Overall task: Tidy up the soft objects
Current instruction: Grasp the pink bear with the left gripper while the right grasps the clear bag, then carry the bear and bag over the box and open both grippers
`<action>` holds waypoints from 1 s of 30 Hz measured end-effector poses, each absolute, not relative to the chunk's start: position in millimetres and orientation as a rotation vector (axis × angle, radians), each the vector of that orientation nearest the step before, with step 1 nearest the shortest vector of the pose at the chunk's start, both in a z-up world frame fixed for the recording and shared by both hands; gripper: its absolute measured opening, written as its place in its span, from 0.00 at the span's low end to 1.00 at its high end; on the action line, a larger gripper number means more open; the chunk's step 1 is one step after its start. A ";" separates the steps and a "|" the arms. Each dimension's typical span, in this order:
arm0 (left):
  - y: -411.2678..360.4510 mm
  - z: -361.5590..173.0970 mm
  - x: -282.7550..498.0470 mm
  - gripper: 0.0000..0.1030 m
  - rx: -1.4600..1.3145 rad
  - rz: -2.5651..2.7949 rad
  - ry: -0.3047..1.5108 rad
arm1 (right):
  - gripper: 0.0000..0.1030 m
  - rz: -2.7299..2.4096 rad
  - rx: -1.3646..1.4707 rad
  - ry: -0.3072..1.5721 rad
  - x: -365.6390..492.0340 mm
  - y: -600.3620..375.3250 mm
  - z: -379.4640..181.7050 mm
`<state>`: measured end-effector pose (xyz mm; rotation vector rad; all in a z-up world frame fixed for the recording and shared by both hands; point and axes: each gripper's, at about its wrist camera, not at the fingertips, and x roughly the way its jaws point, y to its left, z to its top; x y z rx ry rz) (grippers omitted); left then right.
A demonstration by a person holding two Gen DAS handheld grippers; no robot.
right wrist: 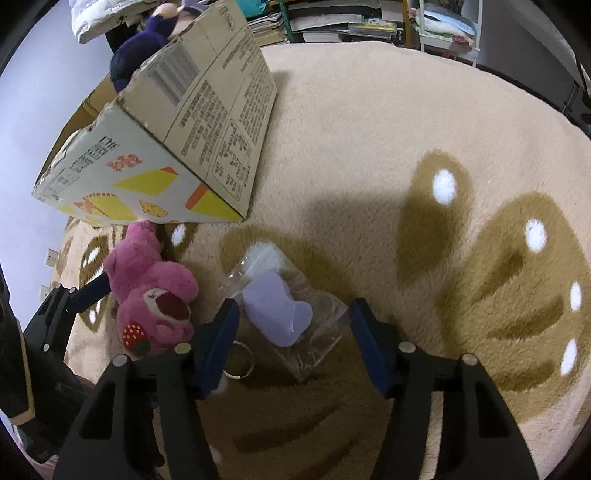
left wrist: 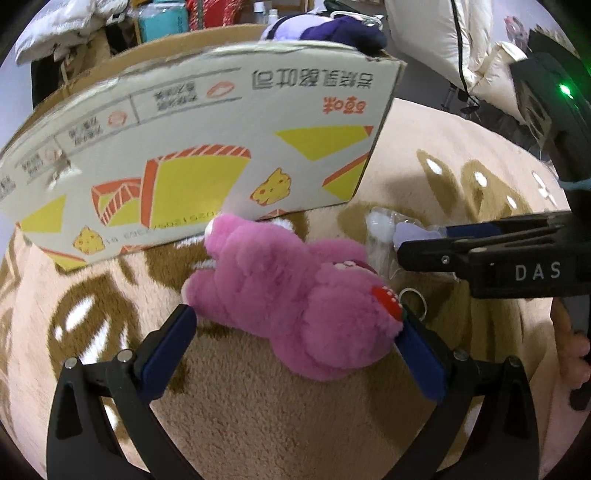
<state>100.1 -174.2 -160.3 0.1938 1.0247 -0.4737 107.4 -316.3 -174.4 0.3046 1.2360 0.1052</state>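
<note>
A pink plush bear (left wrist: 295, 295) with a red strawberry patch lies on the beige rug in front of a cardboard box (left wrist: 207, 147). My left gripper (left wrist: 299, 332) is open with a finger on each side of the bear. The bear also shows in the right wrist view (right wrist: 155, 291). A lilac plush in a clear plastic bag (right wrist: 277, 310) lies to its right, with a metal key ring (right wrist: 240, 363) beside it. My right gripper (right wrist: 291, 325) is open around the bag. The right gripper also shows in the left wrist view (left wrist: 424, 243).
The cardboard box (right wrist: 184, 136) holds a dark purple plush (left wrist: 332, 27) at its top. The beige rug (right wrist: 406, 129) with brown and white patterns spreads to the right. Shelves with books (right wrist: 332, 18) and white bedding (left wrist: 443, 37) stand behind.
</note>
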 end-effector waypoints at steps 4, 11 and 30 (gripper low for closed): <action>-170.9 -166.6 104.5 0.95 0.129 -0.478 1.059 | 0.48 0.127 0.330 1.226 105.6 -314.6 -171.6; -169.3 -166.5 99.7 0.72 0.056 -0.514 1.071 | 0.24 0.176 0.359 1.155 101.5 -314.4 -156.4; -140.9 -132.8 69.9 0.56 0.037 -0.449 1.001 | 0.13 0.153 0.314 1.020 81.8 -298.3 -120.5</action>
